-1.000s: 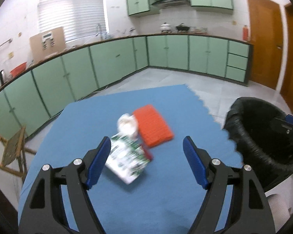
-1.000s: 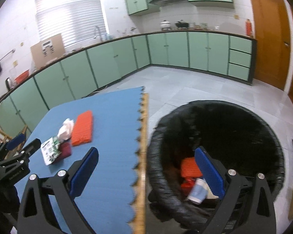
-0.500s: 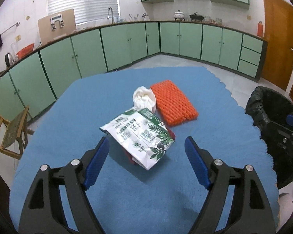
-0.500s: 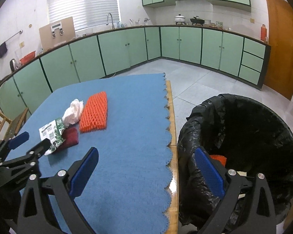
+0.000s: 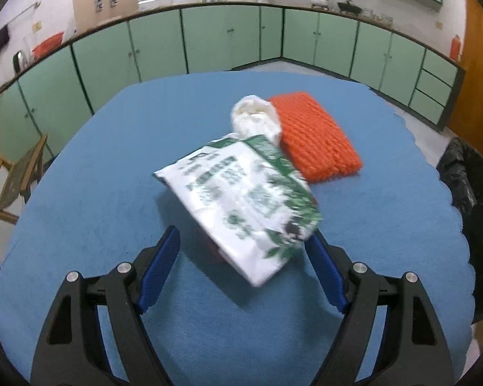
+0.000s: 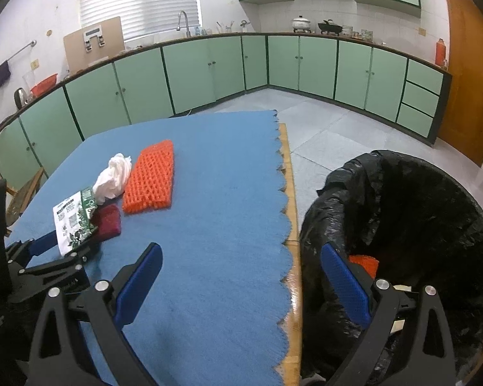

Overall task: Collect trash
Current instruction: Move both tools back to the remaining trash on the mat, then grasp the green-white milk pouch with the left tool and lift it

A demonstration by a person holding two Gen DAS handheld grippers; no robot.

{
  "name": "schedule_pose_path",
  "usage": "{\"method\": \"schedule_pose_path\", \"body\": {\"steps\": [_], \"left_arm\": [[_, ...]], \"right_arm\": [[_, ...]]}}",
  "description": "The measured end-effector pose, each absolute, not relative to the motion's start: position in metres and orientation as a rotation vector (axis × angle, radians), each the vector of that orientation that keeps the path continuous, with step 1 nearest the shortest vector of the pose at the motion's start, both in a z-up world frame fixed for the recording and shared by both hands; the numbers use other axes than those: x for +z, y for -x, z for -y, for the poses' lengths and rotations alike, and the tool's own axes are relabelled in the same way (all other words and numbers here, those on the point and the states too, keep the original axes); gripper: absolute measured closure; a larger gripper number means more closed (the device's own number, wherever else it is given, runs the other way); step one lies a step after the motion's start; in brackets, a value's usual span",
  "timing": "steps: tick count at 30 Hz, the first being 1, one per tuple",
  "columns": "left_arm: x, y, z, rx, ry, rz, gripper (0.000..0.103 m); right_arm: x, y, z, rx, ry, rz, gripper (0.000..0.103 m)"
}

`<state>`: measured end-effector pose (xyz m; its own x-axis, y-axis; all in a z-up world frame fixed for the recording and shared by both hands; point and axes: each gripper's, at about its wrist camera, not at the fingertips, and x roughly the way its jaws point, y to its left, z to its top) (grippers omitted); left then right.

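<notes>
The left claw (image 5: 241,241) is spread wide over the tabletop (image 5: 112,160), its blue pads either side of a white-and-green packet (image 5: 241,199) without pressing it. A dark red item (image 6: 108,222) lies under the packet; a crumpled white wrapper (image 5: 257,119) and an orange mesh pad (image 5: 315,138) sit just beyond, toward the far edge. Bare blue mat lies toward the left and near edges. The right claw (image 6: 241,276) is spread, empty, straddling the tabletop's scalloped right edge and the black-lined bin (image 6: 418,209) beside it.

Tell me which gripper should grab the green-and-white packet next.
Left. The left gripper is open with the packet between its fingers, while the right gripper hangs at the table edge by the bin.
</notes>
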<state>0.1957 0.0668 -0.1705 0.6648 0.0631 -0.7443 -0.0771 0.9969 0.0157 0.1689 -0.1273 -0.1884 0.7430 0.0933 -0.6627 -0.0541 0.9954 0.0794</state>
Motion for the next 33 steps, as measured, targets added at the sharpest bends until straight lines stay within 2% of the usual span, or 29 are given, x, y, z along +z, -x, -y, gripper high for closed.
{"method": "schedule_pose_path", "body": {"steps": [12,26,32,33], "left_arm": [[-0.155,-0.19,-0.125,0.226,0.03,-0.818,0.026],[-0.154,-0.196,-0.138,0.199,0.063,-0.807,0.02],[-0.156,-0.211,-0.153,0.191,0.083,-0.794,0.02],[-0.155,-0.213,-0.153,0.187,0.079,-0.788,0.023]], "right_arm": [[-0.197,-0.179,0.095,0.144,-0.02,-0.748,0.006],[-0.203,-0.19,0.07,0.175,0.01,-0.77,0.006],[-0.208,-0.197,0.066,0.175,0.01,-0.788,0.006],[-0.208,-0.198,0.064,0.178,0.01,-0.789,0.007]]}}
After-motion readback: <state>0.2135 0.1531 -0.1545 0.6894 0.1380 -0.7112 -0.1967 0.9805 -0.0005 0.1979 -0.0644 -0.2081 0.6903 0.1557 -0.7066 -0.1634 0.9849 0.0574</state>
